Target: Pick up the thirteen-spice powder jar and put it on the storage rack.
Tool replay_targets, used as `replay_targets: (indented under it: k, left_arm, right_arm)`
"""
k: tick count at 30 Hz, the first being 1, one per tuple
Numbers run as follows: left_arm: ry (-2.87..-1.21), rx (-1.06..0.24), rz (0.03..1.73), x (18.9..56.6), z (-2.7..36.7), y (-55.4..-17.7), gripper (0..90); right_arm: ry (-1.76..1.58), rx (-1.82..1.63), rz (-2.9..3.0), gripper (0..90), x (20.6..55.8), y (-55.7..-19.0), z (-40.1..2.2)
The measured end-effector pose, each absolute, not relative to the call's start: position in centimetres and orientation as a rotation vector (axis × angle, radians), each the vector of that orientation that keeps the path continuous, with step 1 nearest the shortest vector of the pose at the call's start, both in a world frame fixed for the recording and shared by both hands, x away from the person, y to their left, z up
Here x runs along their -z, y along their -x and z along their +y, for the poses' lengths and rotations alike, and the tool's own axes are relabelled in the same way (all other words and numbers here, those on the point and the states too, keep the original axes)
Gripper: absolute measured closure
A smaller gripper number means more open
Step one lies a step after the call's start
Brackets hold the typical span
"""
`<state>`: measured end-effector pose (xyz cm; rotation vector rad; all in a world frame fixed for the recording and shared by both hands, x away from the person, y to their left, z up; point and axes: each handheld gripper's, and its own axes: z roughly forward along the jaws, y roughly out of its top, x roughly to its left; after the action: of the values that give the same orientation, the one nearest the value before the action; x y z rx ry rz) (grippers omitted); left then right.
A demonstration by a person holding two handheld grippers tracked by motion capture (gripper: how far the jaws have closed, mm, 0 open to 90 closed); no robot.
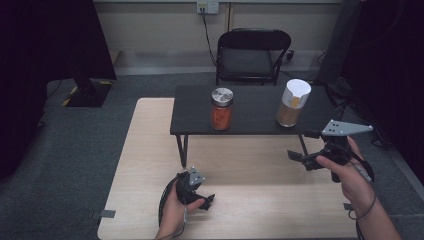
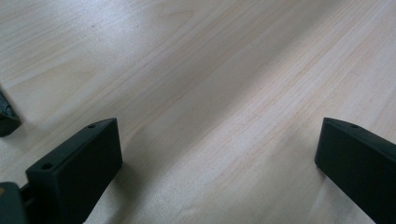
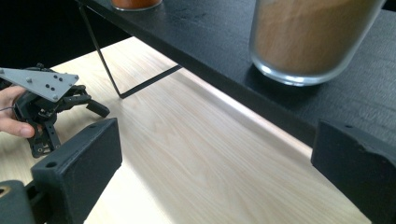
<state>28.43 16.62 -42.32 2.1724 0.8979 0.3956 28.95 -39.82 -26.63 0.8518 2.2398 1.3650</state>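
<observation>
A person seated at a pale wooden surface (image 1: 150, 150) holds a gripper in each hand, with the work at its opening stage. The right gripper (image 1: 303, 156) hangs just in front of a low black shelf (image 1: 250, 122), its jaws spread wide and empty, pointed toward a white-capped jar of brown powder (image 1: 292, 102) that stands near the shelf's right end. In the right gripper view that jar (image 3: 310, 39) looms close ahead on the shelf's top (image 3: 224, 46), not yet between the jaws and not touched. The left gripper (image 1: 200, 197) rests low over the surface near the person, well apart from the shelf; its jaws too stand wide, with nothing but bare wood (image 2: 210, 93) between them. A second jar, metal-lidded and filled with something orange-red (image 1: 221, 109), stands untouched near the shelf's middle. Judging by this, nothing has been picked up: the reach, the grasp and any moving of the brown jar all remain to be done.
</observation>
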Motion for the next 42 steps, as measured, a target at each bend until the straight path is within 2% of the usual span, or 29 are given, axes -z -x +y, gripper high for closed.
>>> replay_targets:
  k: [16,42]
  left_arm:
    - [-2.172,-0.396,0.898,42.3,16.6,-28.4,0.0]
    - [-2.172,-0.395,0.898,42.3,16.6,-28.4,0.0]
  right_arm:
    - [-0.841,-1.374,2.253,1.1,29.6,-28.4,-39.9]
    - [-0.799,-1.414,2.287,1.0,32.5,-28.2,-40.2]
